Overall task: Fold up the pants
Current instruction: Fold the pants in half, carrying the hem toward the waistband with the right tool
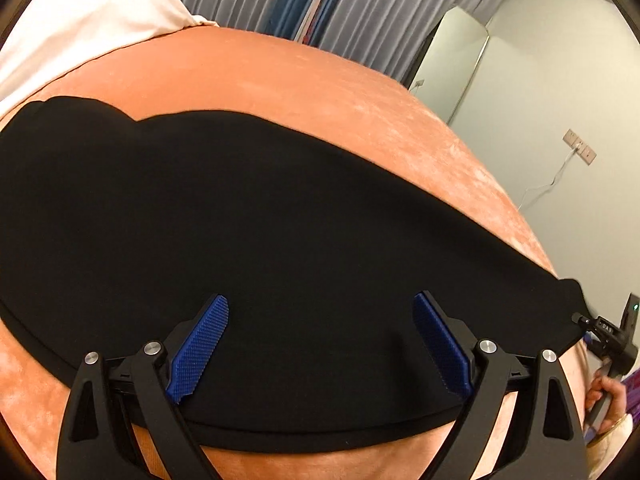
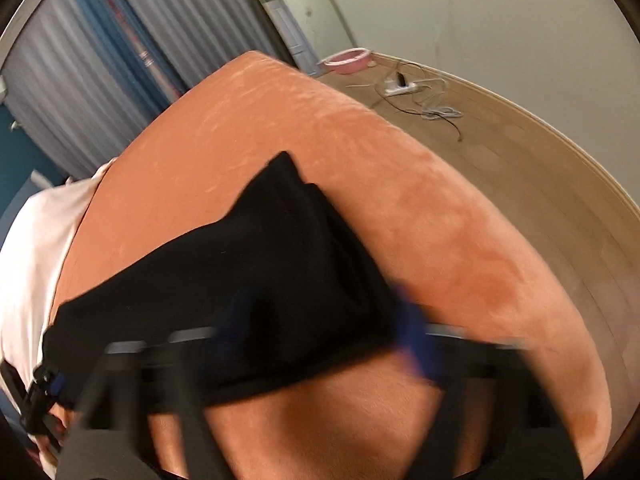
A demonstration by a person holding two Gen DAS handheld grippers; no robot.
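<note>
I'm seeing the black fabric pants [image 1: 256,216] lying flat across the orange velvet bed [image 1: 304,76]. Left gripper [image 1: 320,344] is hovering over them, fingers spread wide. Right gripper [image 2: 320,344] is blurred (grip unreadable). White pillow [image 1: 80,12] is sitting beyond.

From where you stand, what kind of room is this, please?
Most likely a bedroom. The black pants lie on a wide bed with an orange cover, a white pillow sits at its far end, and long grey curtains hang behind it.
</note>
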